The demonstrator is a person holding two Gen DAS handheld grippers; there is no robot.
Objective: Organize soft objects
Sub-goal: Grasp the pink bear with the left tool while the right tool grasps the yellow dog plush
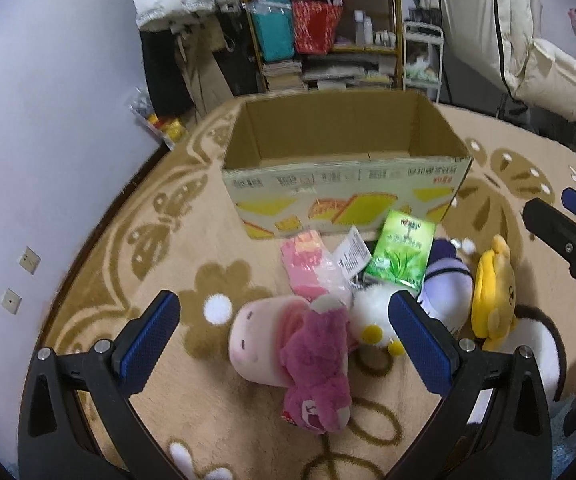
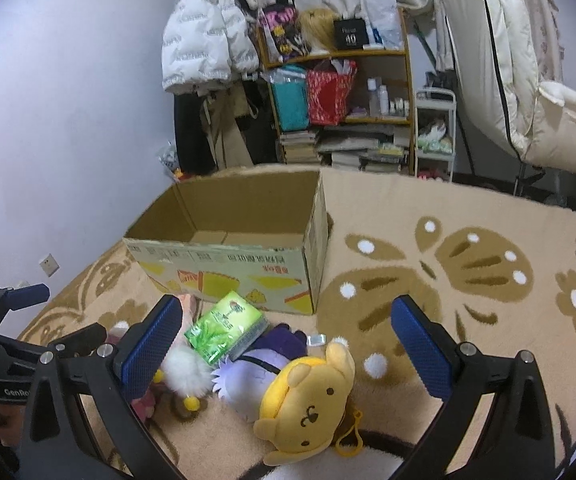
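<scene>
A pile of soft toys lies on the beige rug in front of an open, empty cardboard box (image 1: 344, 184), which also shows in the right wrist view (image 2: 224, 268). In the left wrist view my left gripper (image 1: 284, 332) is open above a magenta bear (image 1: 316, 368) lying on a pink plush (image 1: 256, 336). A white plush (image 1: 372, 308), a purple plush (image 1: 448, 280), a green tissue pack (image 1: 402, 252) and a pink packet (image 1: 308, 268) lie close by. My right gripper (image 2: 288, 344) is open above a yellow bear (image 2: 308, 404), the purple plush (image 2: 248, 368) and the green pack (image 2: 224, 326).
The rug (image 2: 468, 280) with brown butterfly and flower patterns stretches to the right. A cluttered shelf (image 2: 340, 92) and hanging coats (image 2: 204, 44) stand behind the box. A white wall (image 1: 48, 120) is at the left. The other gripper (image 1: 568, 240) shows at the left wrist view's right edge.
</scene>
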